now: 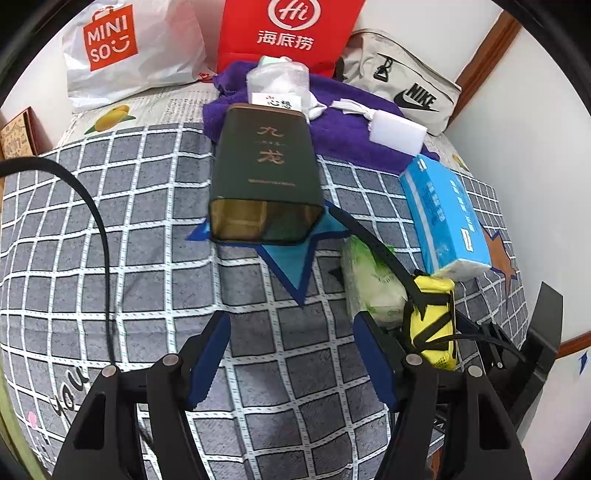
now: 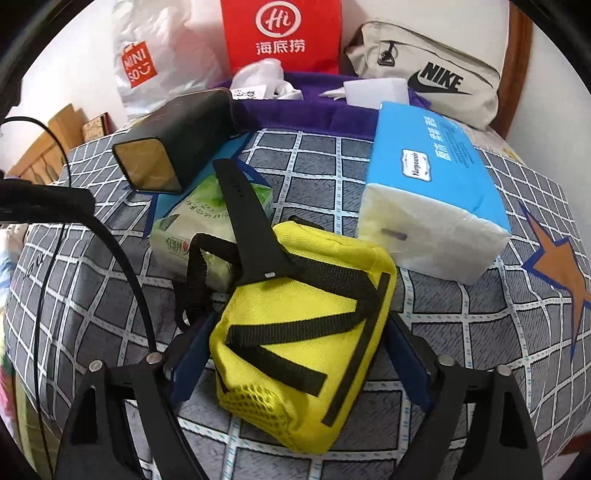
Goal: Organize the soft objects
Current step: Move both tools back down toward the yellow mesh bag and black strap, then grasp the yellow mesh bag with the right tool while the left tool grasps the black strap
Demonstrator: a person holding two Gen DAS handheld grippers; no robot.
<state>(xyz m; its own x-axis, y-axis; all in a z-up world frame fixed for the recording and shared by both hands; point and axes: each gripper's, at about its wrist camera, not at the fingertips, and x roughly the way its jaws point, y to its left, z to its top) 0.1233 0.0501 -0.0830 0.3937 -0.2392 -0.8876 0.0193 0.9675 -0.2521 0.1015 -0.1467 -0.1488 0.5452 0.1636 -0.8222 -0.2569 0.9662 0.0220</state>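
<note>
A yellow fabric pouch (image 2: 306,332) with black straps lies on the checked bedsheet (image 2: 461,325) between the fingers of my right gripper (image 2: 295,350). The blue pads (image 2: 188,365) flank its sides without visibly squeezing it, so the jaws read as open. A black strap (image 2: 243,218) lies across the pouch and a green tissue pack (image 2: 184,232). A blue tissue pack (image 2: 432,199) lies just beyond, to the right. My left gripper (image 1: 291,332) hangs open over bare sheet, left of the pouch (image 1: 432,325) and the green pack (image 1: 369,284).
A dark green tin (image 1: 262,173) lies on its side ahead of the left gripper. Behind it lies a purple towel (image 1: 340,129) carrying a white foam block (image 1: 397,133). A Miniso bag (image 1: 122,48), red bag (image 1: 288,33) and Nike bag (image 1: 402,85) line the wall.
</note>
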